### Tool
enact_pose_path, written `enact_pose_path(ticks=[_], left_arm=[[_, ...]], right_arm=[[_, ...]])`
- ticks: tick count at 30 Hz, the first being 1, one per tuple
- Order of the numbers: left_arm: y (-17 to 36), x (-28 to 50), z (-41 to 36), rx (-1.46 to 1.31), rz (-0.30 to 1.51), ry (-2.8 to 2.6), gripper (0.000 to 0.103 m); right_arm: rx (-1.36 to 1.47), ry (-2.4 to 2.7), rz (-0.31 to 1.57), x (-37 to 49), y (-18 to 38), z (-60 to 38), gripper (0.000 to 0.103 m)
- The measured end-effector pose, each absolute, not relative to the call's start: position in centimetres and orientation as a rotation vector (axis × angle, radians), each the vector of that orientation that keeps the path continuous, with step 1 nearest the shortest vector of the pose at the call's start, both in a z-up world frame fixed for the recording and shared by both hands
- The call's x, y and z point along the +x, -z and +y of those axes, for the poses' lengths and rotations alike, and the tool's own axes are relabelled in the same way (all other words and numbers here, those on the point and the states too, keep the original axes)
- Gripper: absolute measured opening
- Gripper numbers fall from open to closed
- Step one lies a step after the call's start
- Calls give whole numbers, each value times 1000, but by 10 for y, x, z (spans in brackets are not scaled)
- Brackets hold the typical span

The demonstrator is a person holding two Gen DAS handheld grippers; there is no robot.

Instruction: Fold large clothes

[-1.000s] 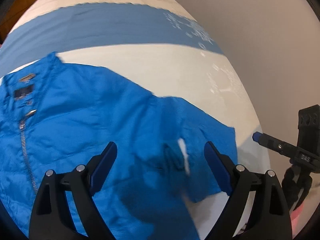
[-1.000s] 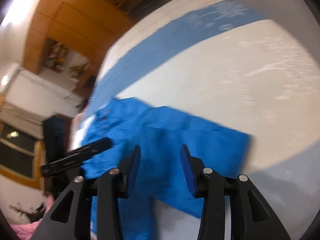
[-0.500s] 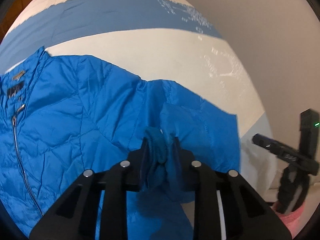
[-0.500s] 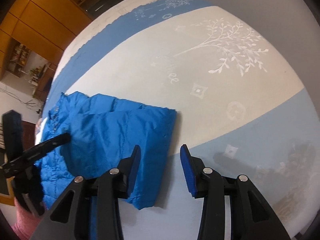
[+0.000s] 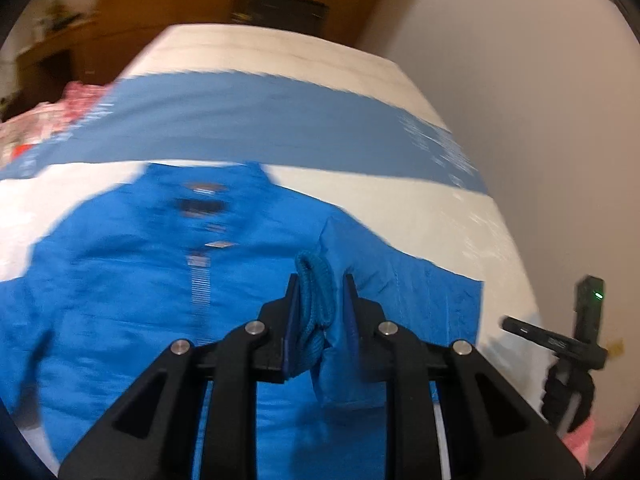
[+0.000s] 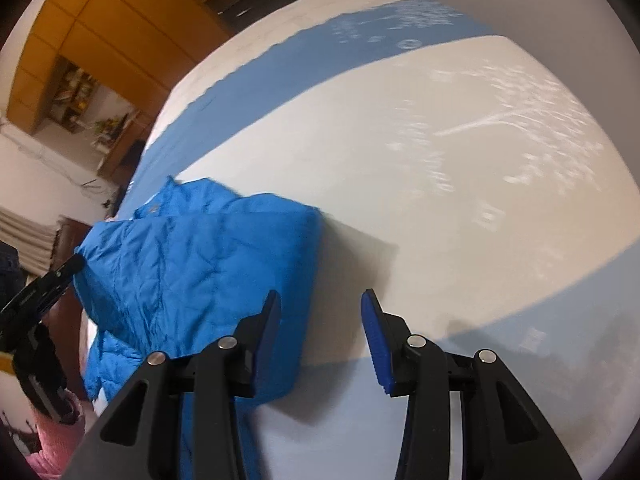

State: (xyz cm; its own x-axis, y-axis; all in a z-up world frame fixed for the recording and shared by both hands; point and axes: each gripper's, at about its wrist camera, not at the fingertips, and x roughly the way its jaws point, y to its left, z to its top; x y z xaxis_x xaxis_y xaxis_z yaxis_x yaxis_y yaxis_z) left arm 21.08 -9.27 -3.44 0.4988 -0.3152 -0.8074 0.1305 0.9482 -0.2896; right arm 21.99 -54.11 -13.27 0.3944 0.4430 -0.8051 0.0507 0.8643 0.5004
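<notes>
Blue jacket (image 5: 132,280) lies front-up on striped bedspread (image 5: 360,40), collar toward 12 o'clock in left view. Left gripper (image 5: 320,296) clamped tight on ribbed cuff (image 5: 316,280) of sleeve, fabric bunched between pads. Right gripper (image 6: 318,320) part open, holding nothing, hanging over sleeve edge (image 6: 296,280); bare bedspread at 3 o'clock.

The jacket (image 5: 132,280) on the bed (image 5: 280,60) is seen close from both wrists, looking forward and down.
</notes>
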Motion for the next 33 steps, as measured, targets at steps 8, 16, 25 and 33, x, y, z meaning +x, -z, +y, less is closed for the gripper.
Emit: enact_pose_path(ticks=[8,16,25,33], left_arm=[[39,212,12,-206,995,-8,19],[94,219,87,-236,1111,-159,19],[144,222,110,-263,1198,-192,28],[81,203,86,-221,1086,-139,29]], right_arm=[[431,-436,1175,251,129,-459,43],[346,-510,1259,275,148,-389,43],[253,-443,1339,282,181,-369,42],[254,-512,1270,267,125,-352,44]])
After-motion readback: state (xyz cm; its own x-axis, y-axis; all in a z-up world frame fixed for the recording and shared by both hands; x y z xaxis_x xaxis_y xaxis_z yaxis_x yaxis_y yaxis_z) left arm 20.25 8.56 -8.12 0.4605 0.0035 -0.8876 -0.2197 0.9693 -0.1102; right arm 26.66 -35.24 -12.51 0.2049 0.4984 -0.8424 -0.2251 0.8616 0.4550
